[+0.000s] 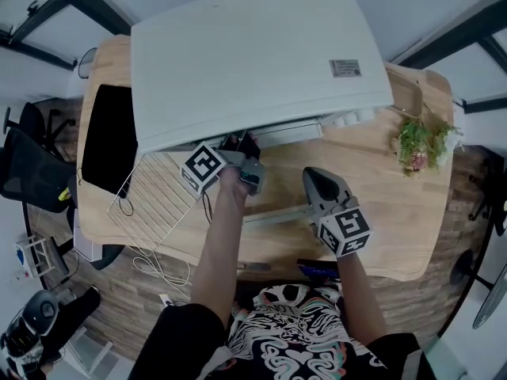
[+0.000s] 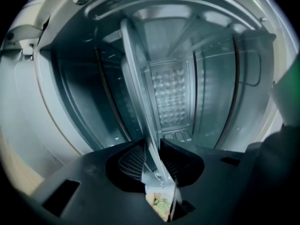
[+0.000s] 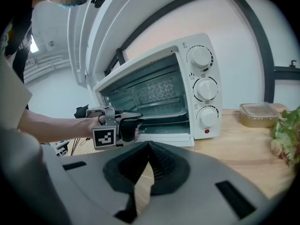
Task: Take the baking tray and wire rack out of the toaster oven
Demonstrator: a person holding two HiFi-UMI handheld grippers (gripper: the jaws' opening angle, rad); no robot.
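Observation:
The white toaster oven (image 1: pixel 253 54) (image 3: pixel 159 88) stands on the wooden table with its door down. The baking tray (image 2: pixel 136 93) (image 3: pixel 164 117) sits inside it on a low level. My left gripper (image 1: pixel 239 144) (image 2: pixel 152 146) (image 3: pixel 135 122) reaches into the oven mouth, rolled on its side, and its jaws are shut on the tray's front rim. The wire rack (image 1: pixel 158 200) lies on the table left of the oven, hanging a little past the table edge. My right gripper (image 1: pixel 310 174) (image 3: pixel 149 146) hangs back in front of the oven, shut, with nothing in it.
A black rectangular mat (image 1: pixel 107 137) lies at the table's left end. A lidded container (image 3: pixel 257 114) and a leafy plant (image 1: pixel 420 145) (image 3: pixel 286 135) stand right of the oven. The lowered oven door (image 3: pixel 161 138) juts toward me. Cables (image 1: pixel 158 264) trail below the table's front edge.

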